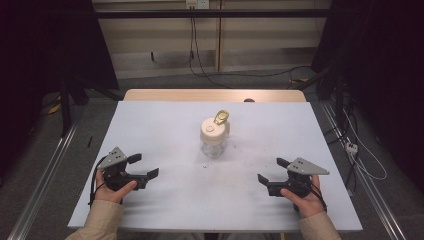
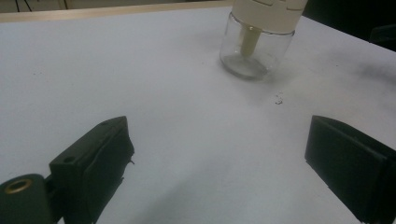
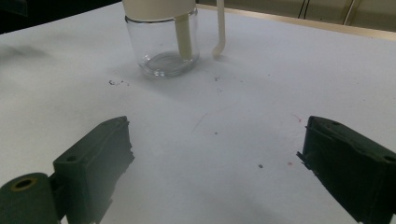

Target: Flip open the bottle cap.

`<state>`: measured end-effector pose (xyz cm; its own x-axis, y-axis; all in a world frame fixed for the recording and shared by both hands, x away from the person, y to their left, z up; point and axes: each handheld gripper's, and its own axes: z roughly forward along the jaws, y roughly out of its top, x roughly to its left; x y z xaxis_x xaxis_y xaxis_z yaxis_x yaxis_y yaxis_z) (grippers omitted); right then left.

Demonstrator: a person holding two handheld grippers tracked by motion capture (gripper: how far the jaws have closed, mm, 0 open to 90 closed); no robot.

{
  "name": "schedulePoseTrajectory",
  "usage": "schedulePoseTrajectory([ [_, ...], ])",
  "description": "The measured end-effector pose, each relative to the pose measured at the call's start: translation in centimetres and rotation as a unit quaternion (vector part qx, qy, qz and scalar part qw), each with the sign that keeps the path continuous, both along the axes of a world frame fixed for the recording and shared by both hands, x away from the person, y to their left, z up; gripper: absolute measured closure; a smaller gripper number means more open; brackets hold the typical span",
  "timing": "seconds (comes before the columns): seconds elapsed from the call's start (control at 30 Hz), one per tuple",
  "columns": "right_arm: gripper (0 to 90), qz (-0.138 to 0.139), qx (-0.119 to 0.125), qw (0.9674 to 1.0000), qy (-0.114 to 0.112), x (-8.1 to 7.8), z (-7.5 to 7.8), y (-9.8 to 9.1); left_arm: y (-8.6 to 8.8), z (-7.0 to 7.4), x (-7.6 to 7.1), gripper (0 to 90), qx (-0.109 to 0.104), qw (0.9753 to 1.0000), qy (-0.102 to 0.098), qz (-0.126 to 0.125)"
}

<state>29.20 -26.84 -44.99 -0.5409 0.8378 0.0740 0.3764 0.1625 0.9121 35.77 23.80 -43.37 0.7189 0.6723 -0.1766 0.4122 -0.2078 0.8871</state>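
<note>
A small clear glass jar (image 1: 213, 147) with a cream lid (image 1: 212, 131) and a gold flip tab (image 1: 221, 117) stands upright at the middle of the white table (image 1: 165, 120). The jar (image 2: 254, 51) sits ahead and to the right in the left gripper view, and the same jar (image 3: 163, 46) lies ahead and to the left in the right gripper view, a cream handle (image 3: 219, 32) hanging beside it. My left gripper (image 1: 146, 166) rests open at the near left. My right gripper (image 1: 271, 170) rests open at the near right. Both hold nothing and stay well apart from the jar.
Dark specks (image 1: 205, 165) dot the table just in front of the jar. The table's wooden far edge (image 1: 215, 95) runs behind it. Cables (image 1: 360, 150) trail on the floor to the right, and metal rails (image 1: 40, 180) flank the table.
</note>
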Motion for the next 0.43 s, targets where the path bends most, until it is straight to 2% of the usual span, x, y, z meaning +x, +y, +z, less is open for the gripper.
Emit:
schedulePoseTrajectory([
  [0.43,7.8,-0.003,-0.001,1.0000,-0.001,-0.27,-0.02,-0.34,0.23,-0.21,-0.06,6.6,0.002,1.0000,0.001,0.009],
])
